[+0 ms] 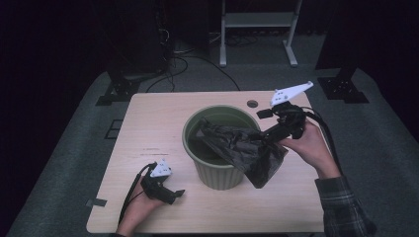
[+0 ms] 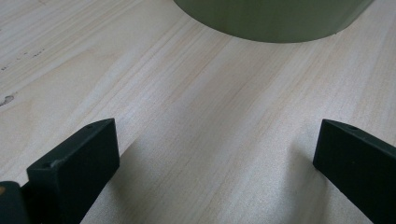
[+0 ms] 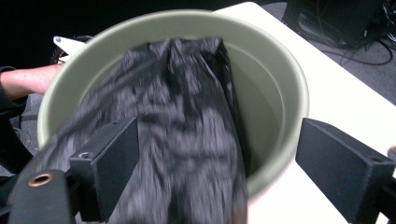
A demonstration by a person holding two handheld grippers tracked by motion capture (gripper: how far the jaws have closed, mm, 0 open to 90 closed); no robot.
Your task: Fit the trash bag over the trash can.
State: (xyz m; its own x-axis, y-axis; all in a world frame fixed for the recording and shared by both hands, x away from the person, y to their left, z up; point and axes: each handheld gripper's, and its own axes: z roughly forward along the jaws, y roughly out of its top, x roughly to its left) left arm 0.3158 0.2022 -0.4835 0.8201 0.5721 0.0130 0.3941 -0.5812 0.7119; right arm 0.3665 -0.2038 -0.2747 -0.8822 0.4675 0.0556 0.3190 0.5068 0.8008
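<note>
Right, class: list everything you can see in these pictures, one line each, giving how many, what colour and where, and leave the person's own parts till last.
Round ribbed plastic bin: one, pale green, middle of the table.
Crinkled plastic bag: one, black, partly inside the bin, draped over its right rim.
Wooden table: one, light wood, with a round hole near its far edge.
Metal stand: one, pale grey, on the floor beyond the table.
Cables: several, dark, on the grey floor behind the table.
Left gripper: one, black with a grey plate, low on the table's near left, jaws wide apart.
Right gripper: one, black, at the bag by the bin's right rim, jaws open.
Checked sleeve: one, dark, lower right.
</note>
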